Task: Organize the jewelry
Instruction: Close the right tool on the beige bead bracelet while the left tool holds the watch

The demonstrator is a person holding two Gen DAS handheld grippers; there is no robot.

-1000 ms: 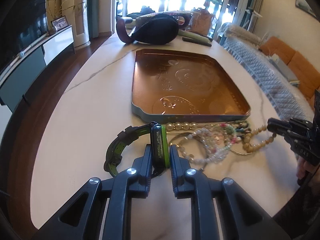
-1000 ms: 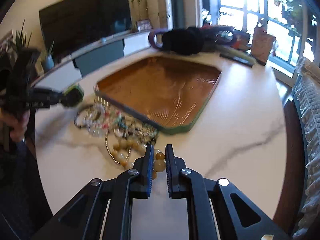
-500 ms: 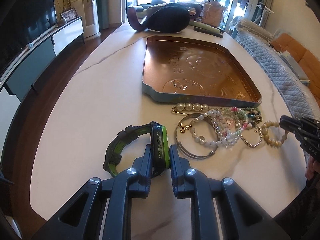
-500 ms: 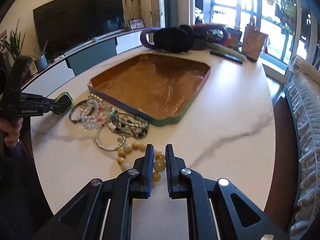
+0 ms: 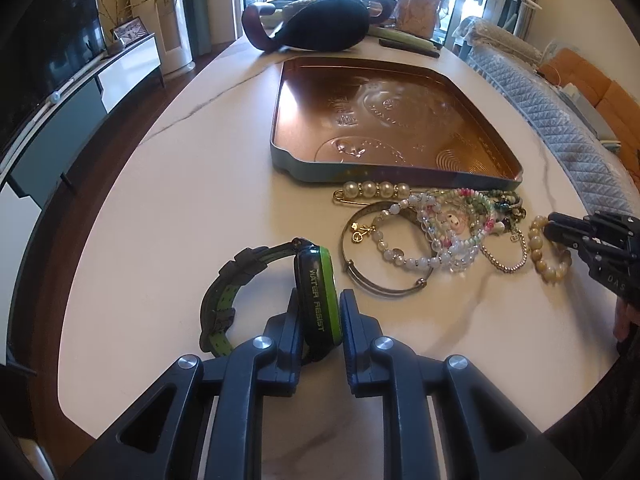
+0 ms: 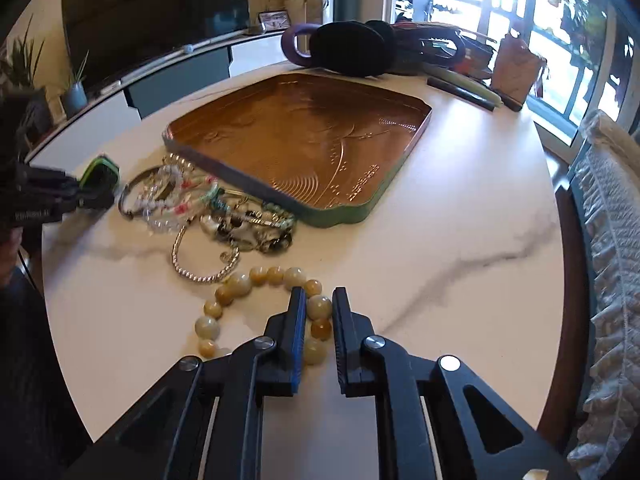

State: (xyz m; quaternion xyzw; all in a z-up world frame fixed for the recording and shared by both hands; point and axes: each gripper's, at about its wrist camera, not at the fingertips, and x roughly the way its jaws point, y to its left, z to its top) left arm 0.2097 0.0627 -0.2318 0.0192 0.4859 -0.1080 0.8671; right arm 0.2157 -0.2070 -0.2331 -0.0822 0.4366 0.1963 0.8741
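Note:
My left gripper (image 5: 320, 308) is shut on the case of a green and black watch (image 5: 318, 276), whose strap (image 5: 224, 300) curls to the left on the white marble table. In the right wrist view my right gripper (image 6: 319, 300) is shut on a yellow bead bracelet (image 6: 240, 282) that lies looped on the table. Between the two lies a pile of jewelry (image 5: 448, 224): a silver bangle (image 5: 360, 276), a pearl pin (image 5: 372, 190) and bead strands. A copper tray (image 5: 380, 172) with nothing in it stands just beyond the pile. The right gripper (image 5: 554, 232) shows at the far right of the left wrist view.
A dark bag (image 5: 320, 20), a pen (image 5: 408, 46) and a brown box (image 6: 516, 68) sit at the table's far end. A quilted chair back (image 5: 560, 128) runs along the right side. The table's rounded edge (image 5: 100, 240) curves close on the left.
The right gripper drew the yellow bead bracelet out of the pile toward the near edge and sank a little. The watch now lies slightly apart from the bangle.

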